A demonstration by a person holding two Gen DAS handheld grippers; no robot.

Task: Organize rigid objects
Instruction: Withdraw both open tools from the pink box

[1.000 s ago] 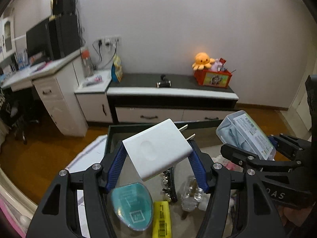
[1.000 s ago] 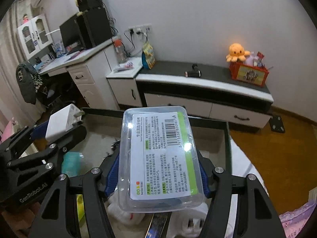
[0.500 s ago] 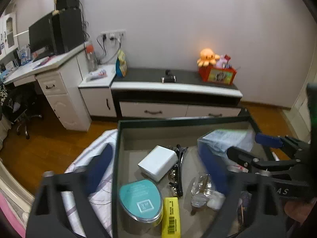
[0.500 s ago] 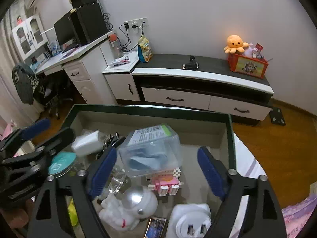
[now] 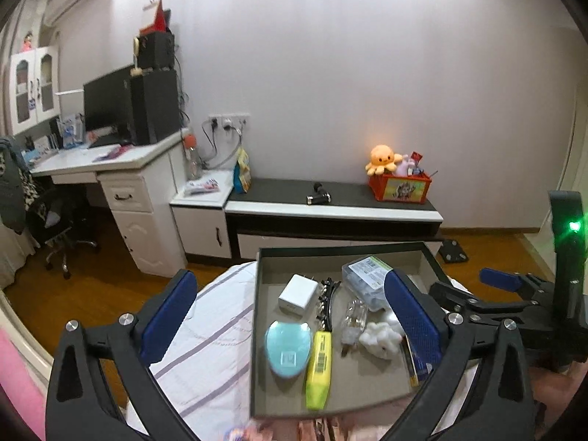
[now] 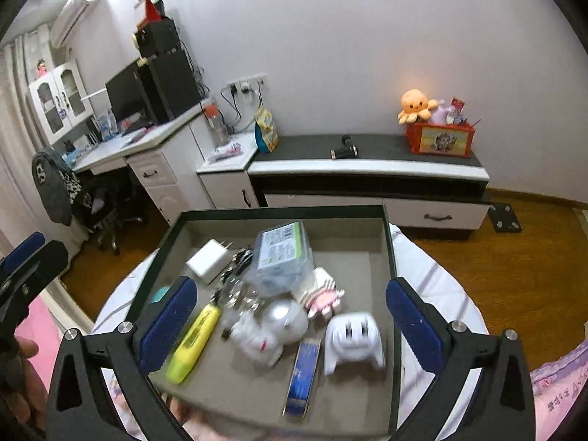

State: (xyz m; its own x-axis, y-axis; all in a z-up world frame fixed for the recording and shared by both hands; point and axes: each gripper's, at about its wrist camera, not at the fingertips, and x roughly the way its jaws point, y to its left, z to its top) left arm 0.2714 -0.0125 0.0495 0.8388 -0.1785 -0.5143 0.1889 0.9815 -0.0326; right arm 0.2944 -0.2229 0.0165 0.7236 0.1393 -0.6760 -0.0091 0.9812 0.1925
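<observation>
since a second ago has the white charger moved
Yes. It was up in the left gripper's fingers, above the box; now the white charger lies on the box floor near the back-left corner, beside the black hair clip.

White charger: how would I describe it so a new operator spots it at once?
Find the dark-rimmed tray on the striped bedding. Look in its far left corner, just beyond the teal oval case and left of the black hair clip. The charger is the only plain white block, with two metal prongs pointing away.
</observation>
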